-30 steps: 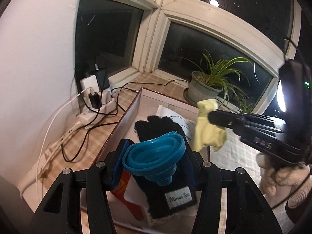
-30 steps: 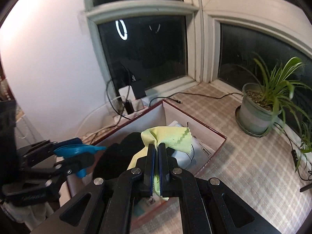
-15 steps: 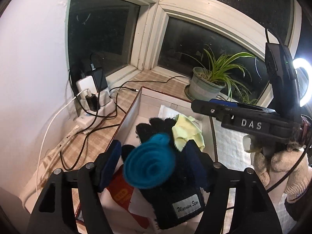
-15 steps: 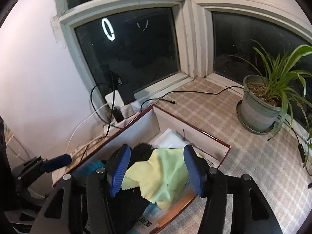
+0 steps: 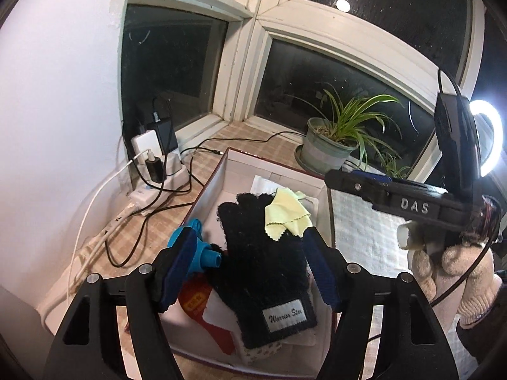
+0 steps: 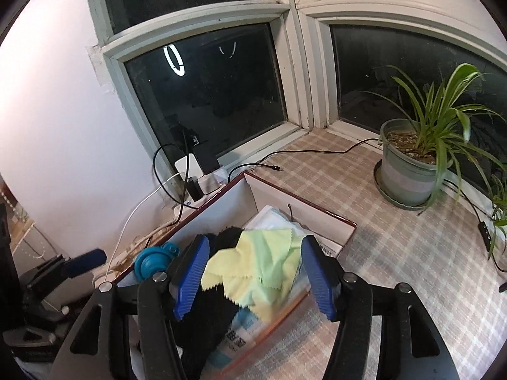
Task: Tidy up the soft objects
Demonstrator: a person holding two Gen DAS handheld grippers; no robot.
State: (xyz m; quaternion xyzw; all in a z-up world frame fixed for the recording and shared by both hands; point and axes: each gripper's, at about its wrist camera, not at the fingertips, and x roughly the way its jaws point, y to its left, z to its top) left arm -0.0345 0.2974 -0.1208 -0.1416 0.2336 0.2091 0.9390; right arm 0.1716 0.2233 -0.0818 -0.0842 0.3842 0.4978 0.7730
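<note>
Since both claws stand released with nothing between their pads, every soft thing now lies loose in the red-rimmed box [image 5: 328, 209]. The left claw [image 5: 250, 272] hangs over the black knit glove [image 5: 263, 262], and its jaws opened within the past second; the right claw [image 6: 255, 275] gapes above the yellow cloth [image 6: 256, 266], and its jaws have just been opening too. Nearest, the glove looks thick, limp and light, so I judge a pinch at the cuff, by its white label reading roughly "Warrior Star", would hold best. Beside it the blue funnel [image 5: 198, 248] seems rubbery and springy; its spout offers a firm hold. Farther in, the cloth lies partly on the glove's fingers, thin and floppy, best nipped at a zigzag edge. Beyond, "DAS" is embossed on the right claw's body. Print on the papers under the glove is unreadable.
</note>
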